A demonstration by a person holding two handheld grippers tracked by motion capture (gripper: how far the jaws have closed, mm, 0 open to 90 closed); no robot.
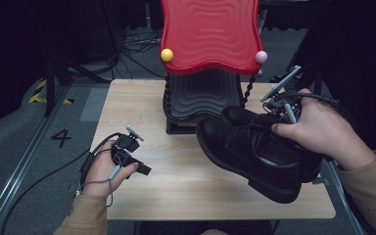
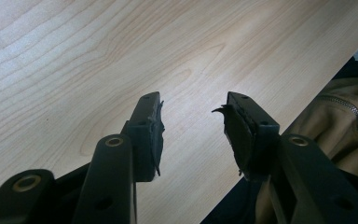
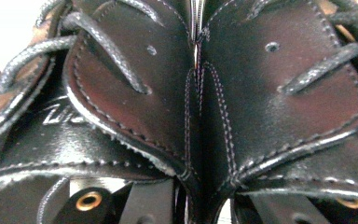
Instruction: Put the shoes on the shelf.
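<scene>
My left gripper (image 1: 144, 170) sits low over the near-left part of the table (image 1: 191, 196), held in my left hand (image 1: 103, 171), cable trailing off the left edge. In the left gripper view its jaws stand well apart with bare wood grain between them and nothing held; a tan sleeve (image 2: 340, 116) shows at the right of that view, past the table edge. My right hand (image 1: 323, 129) is at the far right, wrapped round the right gripper (image 1: 286, 110), pressed against a pair of black leather shoes (image 1: 259, 147). The shoes lie side by side, toes pointing left toward the table's middle, heels toward the right edge; the nearer one looks tilted, sole partly off the wood. In the right gripper view, two stitched flaps of the shoes (image 3: 200, 93) meet in a seam running down the centre, laces (image 3: 98, 46) crossing either side, and the jaws rise from below on both sides of that seam, close together; they appear clamped on the two inner flaps, pinching both shoes as one. Behind the shoes, at the far edge, stands a black ribbed stand (image 1: 200, 95) with a red wavy panel (image 1: 208, 34) above it, a yellow ball (image 1: 166, 55) at its left corner, a pink ball (image 1: 261, 57) at its right.
</scene>
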